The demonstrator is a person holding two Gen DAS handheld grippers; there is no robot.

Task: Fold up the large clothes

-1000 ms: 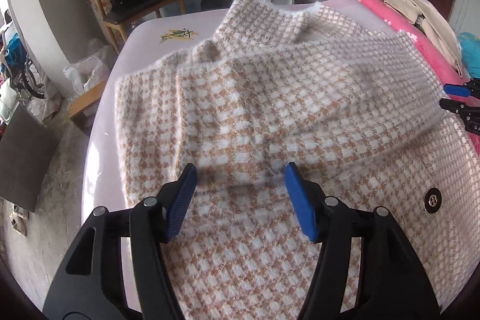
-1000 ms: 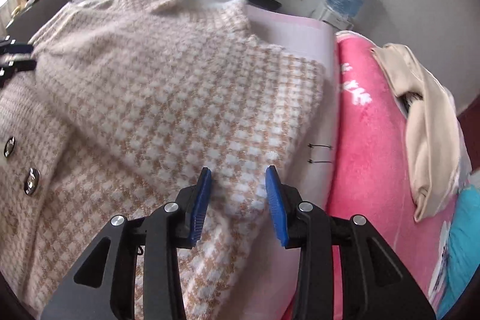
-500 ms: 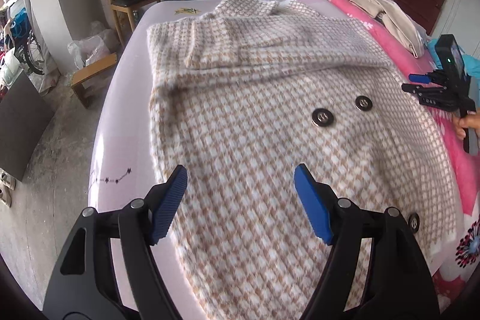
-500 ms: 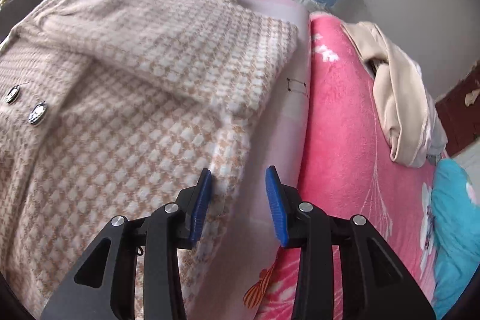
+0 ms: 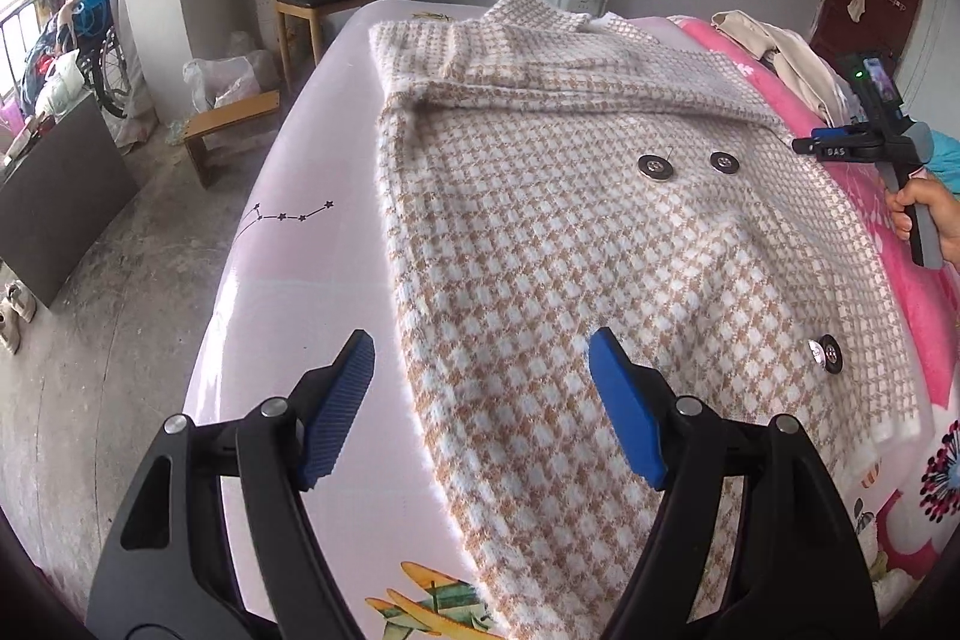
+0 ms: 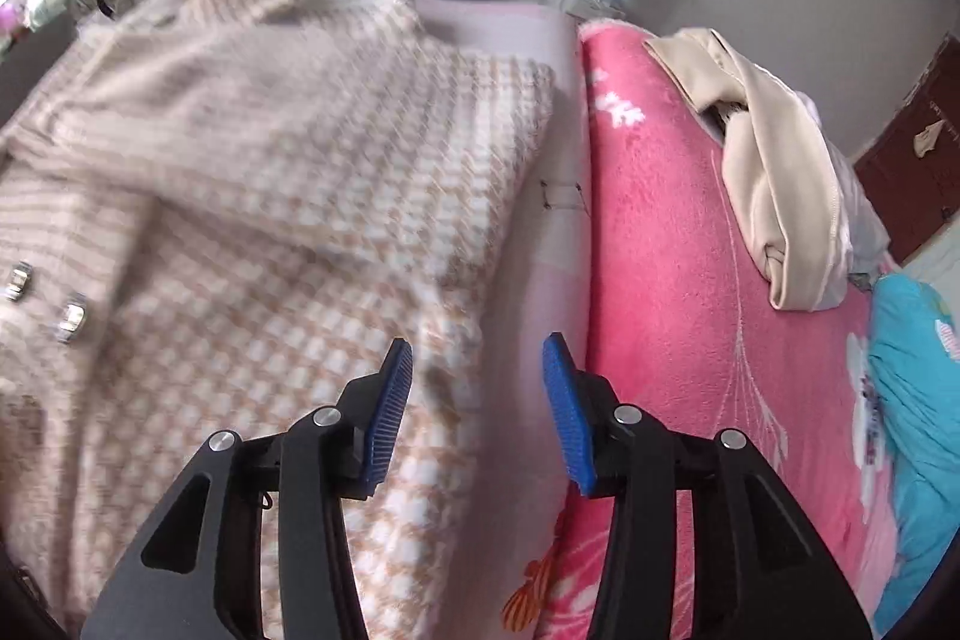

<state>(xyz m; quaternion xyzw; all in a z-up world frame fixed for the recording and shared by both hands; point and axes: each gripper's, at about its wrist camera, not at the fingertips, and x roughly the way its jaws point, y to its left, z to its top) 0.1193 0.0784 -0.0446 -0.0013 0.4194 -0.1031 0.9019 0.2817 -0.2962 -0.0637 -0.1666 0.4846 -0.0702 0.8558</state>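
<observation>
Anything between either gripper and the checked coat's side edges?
Nothing visible. The left gripper is open above the checked coat at its left edge, the right gripper open above its right edge; only bare pink sheet lies beside each edge.

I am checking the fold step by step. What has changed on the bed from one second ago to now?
Both claws have drawn back from the sleeves towards the hem end of the coat. The left claw now straddles the coat's left edge, the right claw its right edge. Both have just been opening; nothing is gripped. The coat stays flat, sleeves folded across the chest; the beige garment on the pink blanket has not moved.
</observation>
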